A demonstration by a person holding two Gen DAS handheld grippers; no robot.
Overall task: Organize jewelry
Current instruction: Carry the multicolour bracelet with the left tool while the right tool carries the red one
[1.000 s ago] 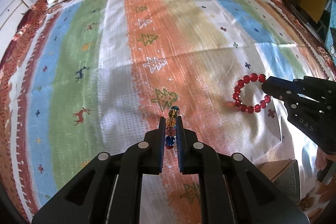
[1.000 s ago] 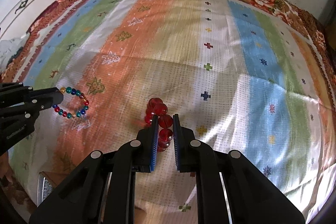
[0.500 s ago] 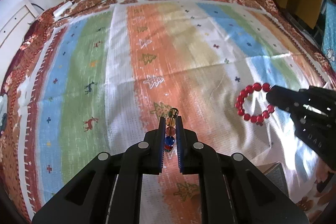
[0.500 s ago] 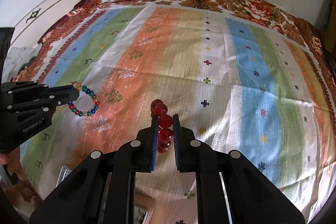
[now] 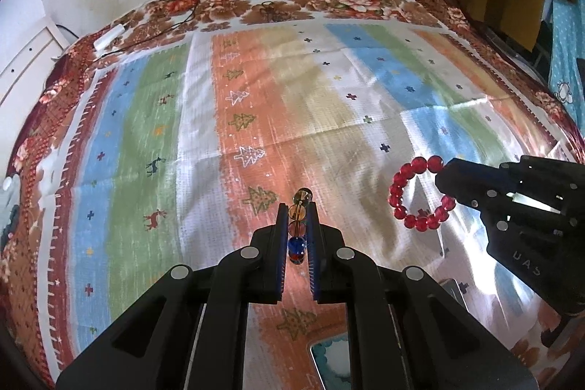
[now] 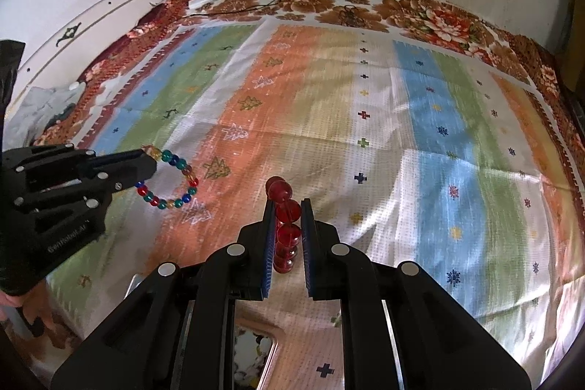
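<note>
My left gripper (image 5: 297, 212) is shut on a multicoloured bead bracelet (image 5: 297, 232) and holds it edge-on above the striped cloth. In the right wrist view the same bracelet (image 6: 172, 180) hangs as a ring from the left gripper (image 6: 148, 163) at the left. My right gripper (image 6: 287, 209) is shut on a red bead bracelet (image 6: 287, 225), also lifted off the cloth. In the left wrist view the red bracelet (image 5: 413, 194) hangs as a ring from the right gripper (image 5: 444, 178) at the right.
A striped cloth (image 5: 204, 134) with a floral border covers the bed. A shiny box rim (image 5: 334, 357) shows under the left gripper and under the right gripper (image 6: 256, 342). Cables and a white power strip (image 6: 203, 0) lie at the far edge by the wall.
Both grippers have risen and pulled back from the cloth, each carrying its bracelet. The wall and far edge of the bed have come into view.
</note>
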